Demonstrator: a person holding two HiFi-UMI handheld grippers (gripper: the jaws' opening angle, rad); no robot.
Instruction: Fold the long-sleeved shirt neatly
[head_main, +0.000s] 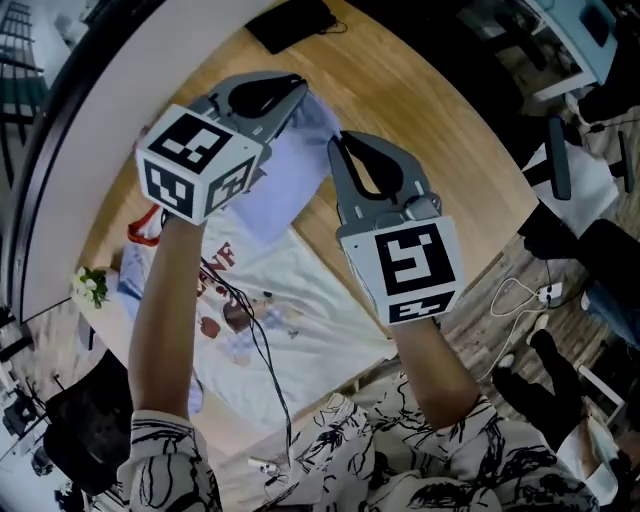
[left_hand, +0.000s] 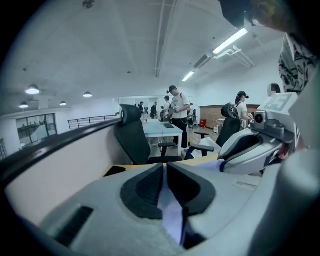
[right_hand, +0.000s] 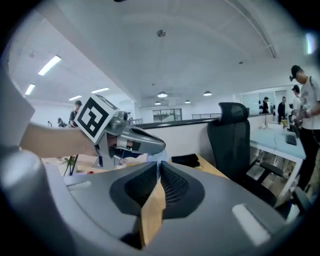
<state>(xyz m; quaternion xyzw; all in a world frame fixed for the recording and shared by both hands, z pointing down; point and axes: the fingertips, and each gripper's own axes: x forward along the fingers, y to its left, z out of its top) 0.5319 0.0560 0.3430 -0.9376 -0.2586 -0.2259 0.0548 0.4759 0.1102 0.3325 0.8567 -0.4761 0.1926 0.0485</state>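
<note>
Shirt (head_main: 310, 315): white, printed front, lying spread on the wooden counter (head_main: 400, 90), with one pale edge held up above it between the two tools. Left tool (head_main: 296, 90) (left_hand: 165, 167): jaws pressed together, pinching a fold of that pale cloth, which runs down between the pads. Right tool (head_main: 338, 140) (right_hand: 157, 165): jaws likewise pressed together at the other end of the same edge, with pale cloth showing just past their tips; a tan strip shows in the slot behind the pads. The two tools are close together, both well above the counter. A thin black cable (head_main: 262, 345) trails over the shirt toward the person. The far side of the counter runs along a pale partition (head_main: 70, 140), which closes off that side. The right and near edges are open to the floor, where white cables and a plug strip (head_main: 545, 293) lie. Bare wood lies beyond the shirt as far as a black pouch (head_main: 290, 22) at the far end. A small bunch of flowers (head_main: 90, 285) stands at the left end; what holds it cannot be made out. A black office chair (left_hand: 132, 135) stands past the partition, with people (left_hand: 177, 112) farther back.
</note>
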